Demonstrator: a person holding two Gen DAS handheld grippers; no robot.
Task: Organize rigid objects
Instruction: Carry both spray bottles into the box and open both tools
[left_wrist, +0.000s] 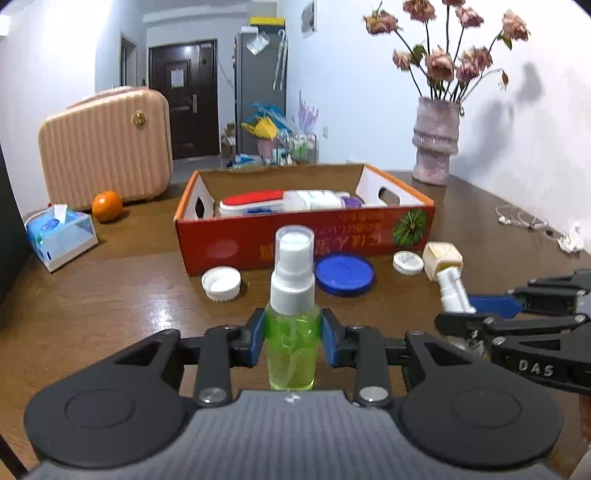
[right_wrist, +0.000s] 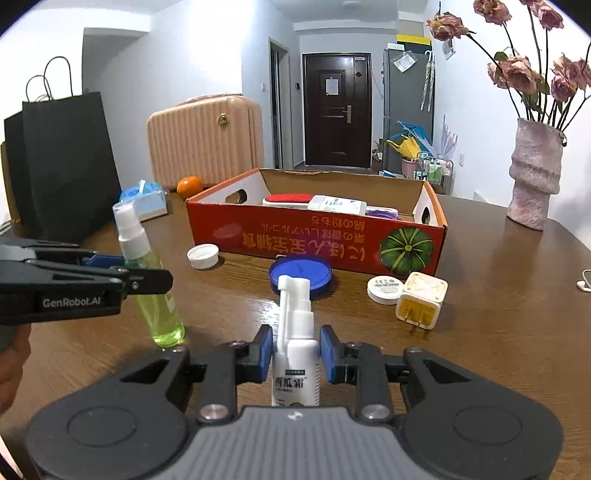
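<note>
1. The step in hand looks like a paired pickup: each hand has a bottle in its gripper, with the red cardboard box (right_wrist: 317, 236) just ahead as the likely place to put them.
2. The left gripper (left_wrist: 292, 338) has its blue pads pressed against the body of the green spray bottle (left_wrist: 291, 325), pinching it just under the white pump collar. The bottle stands upright in the grip; in the right wrist view its base sits at, or barely above, the wooden table (right_wrist: 498, 332) (I cannot tell whether it has cleared the surface).
3. The right gripper (right_wrist: 296, 356) has the white nasal spray bottle (right_wrist: 295, 354) between its jaws; the pads sit close against the bottle's sides with no clear gap, so I judge it held.
4. The next move calls for carrying both bottles forward over the near wall of the box and setting them down in free space beside the red-topped item and white tube already inside, without tipping either.
5. The green bottle is clear plastic with pale green liquid, a white pump and a transparent cap. The white bottle is opaque, with a printed label and a long side nozzle folded up.
6. Still on the table before the box: a white cap (right_wrist: 202, 256), a blue lid (right_wrist: 301, 275), a round white disc (right_wrist: 385, 290) and a cream plug adapter (right_wrist: 421, 306).
</note>
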